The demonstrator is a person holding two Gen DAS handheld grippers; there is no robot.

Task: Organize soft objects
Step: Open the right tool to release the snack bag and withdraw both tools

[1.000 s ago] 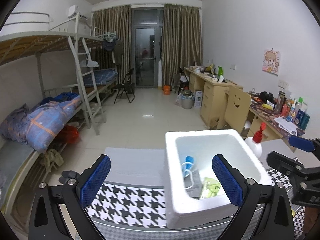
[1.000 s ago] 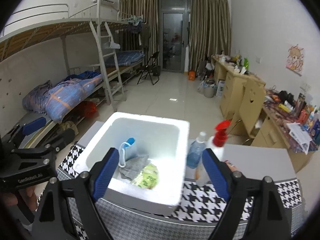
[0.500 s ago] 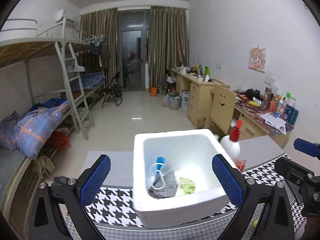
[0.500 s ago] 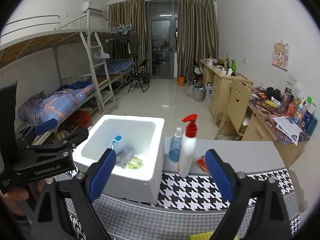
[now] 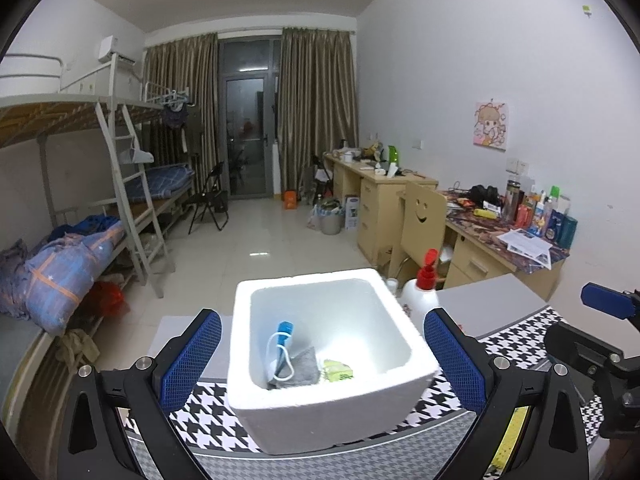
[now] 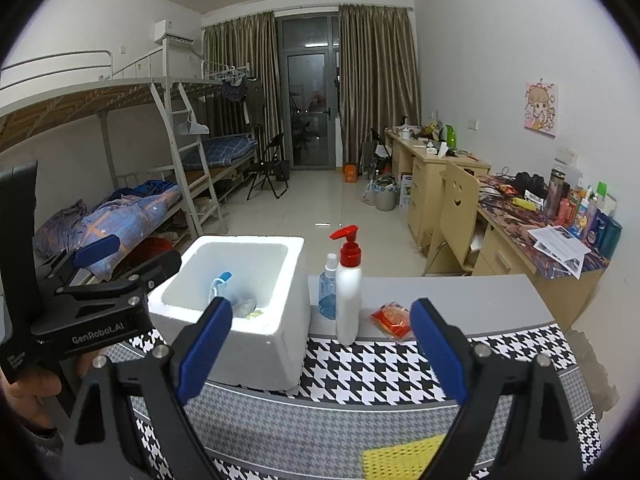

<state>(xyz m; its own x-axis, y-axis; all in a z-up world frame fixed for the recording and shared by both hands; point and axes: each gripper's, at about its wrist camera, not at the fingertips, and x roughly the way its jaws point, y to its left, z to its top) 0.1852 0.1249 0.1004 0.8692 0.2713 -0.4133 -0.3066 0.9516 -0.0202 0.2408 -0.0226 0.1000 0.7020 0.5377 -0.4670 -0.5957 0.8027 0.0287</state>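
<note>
Both jaws gape empty, so reaching for the yellow textured cloth [image 6: 404, 458] at the table's [image 6: 500, 300] near edge, the right gripper [image 6: 320, 346] risks toppling the tall white red-capped pump bottle [image 6: 349, 292] beside the white foam box [image 6: 240, 304].

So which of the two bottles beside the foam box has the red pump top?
The taller white bottle, nearer the right gripper. The small blue spray bottle just behind it, closer to the foam box, has a clear cap.

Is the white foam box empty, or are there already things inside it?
Not empty. The foam box is open on top and holds a grey cloth, a yellow-green item and a blue-capped thing with a white cord.
</note>
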